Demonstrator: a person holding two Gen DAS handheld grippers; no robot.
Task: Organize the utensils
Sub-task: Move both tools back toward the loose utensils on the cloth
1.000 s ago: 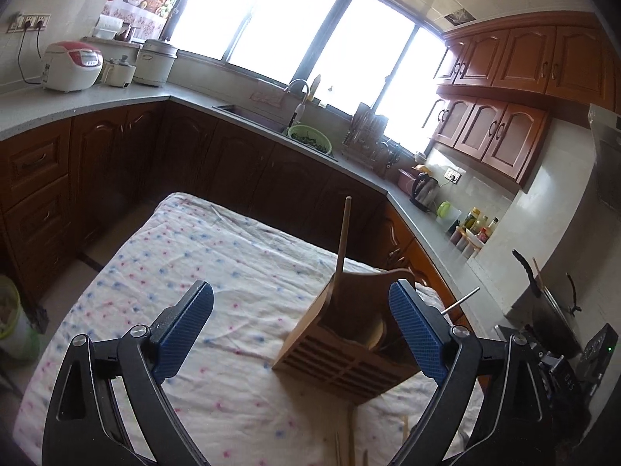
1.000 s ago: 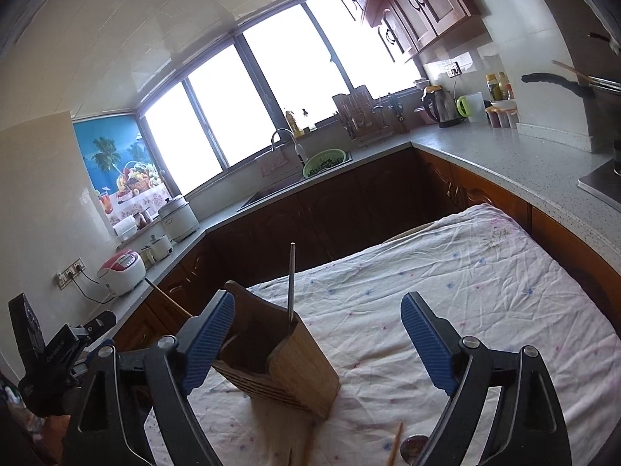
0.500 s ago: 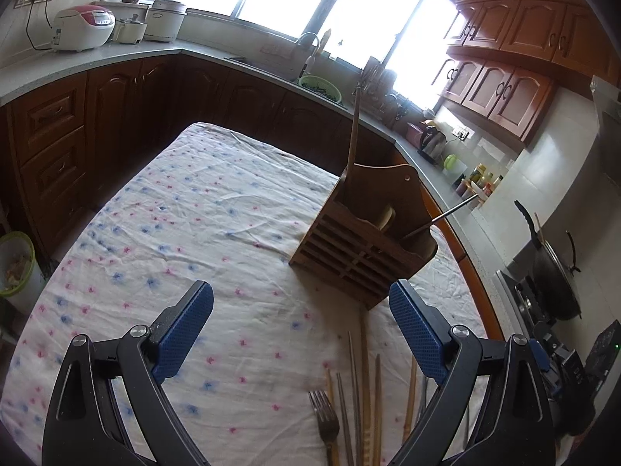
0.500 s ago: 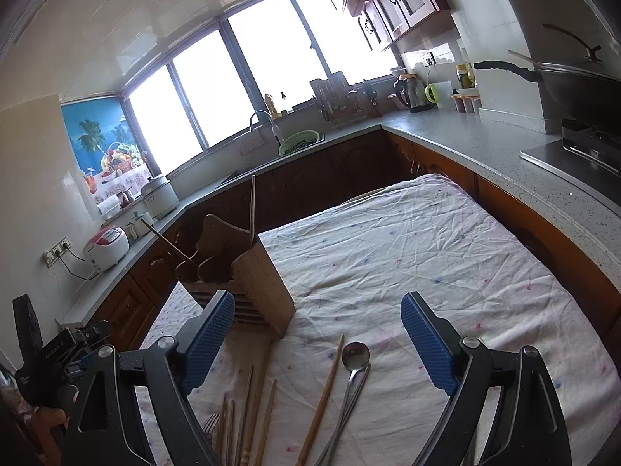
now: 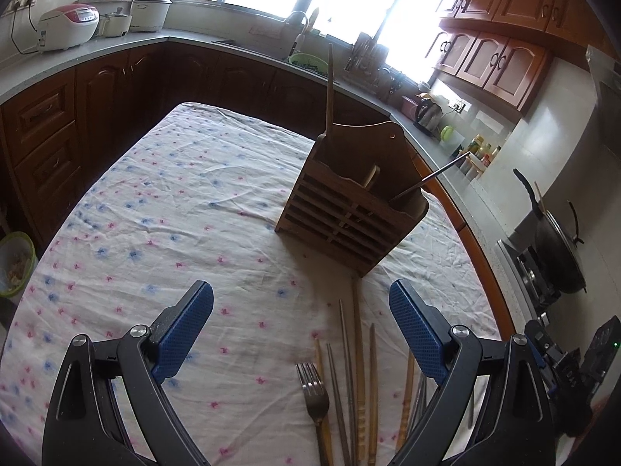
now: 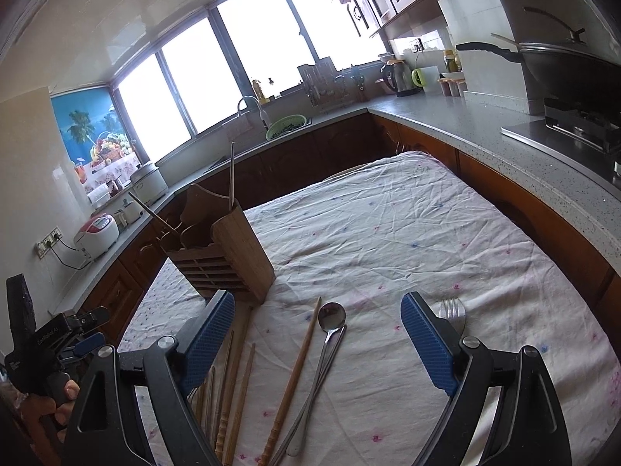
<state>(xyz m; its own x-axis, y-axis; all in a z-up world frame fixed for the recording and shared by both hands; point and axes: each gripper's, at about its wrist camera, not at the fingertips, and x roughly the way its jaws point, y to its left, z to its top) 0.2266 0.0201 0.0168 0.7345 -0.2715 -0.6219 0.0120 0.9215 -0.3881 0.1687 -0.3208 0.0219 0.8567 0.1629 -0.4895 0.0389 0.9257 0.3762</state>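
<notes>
A wooden utensil holder point(image 5: 351, 209) point(image 6: 229, 256) stands on the floral tablecloth point(image 5: 163, 209), with a wooden stick and a metal stick upright in it. Loose utensils lie in front of it: a fork point(image 5: 315, 396), several wooden and metal chopsticks point(image 5: 359, 369) point(image 6: 233, 380), a metal spoon point(image 6: 330, 320) and a second fork point(image 6: 452, 312). My left gripper point(image 5: 300, 324) is open and empty, above the cloth short of the utensils. My right gripper point(image 6: 318, 339) is open and empty, over the spoon and a wooden chopstick point(image 6: 299, 369).
Kitchen counters with dark wooden cabinets wrap around the table. A rice cooker point(image 5: 68, 27) sits at the far left, a sink point(image 6: 287, 124) under the window, a kettle point(image 6: 399, 75) and a wok on the stove point(image 6: 562, 70) at the right. A bin point(image 5: 13, 264) stands left of the table.
Both grippers have tilted down and drawn back from the holder. The loose utensils on the cloth have come into view. Both stay open and empty.
</notes>
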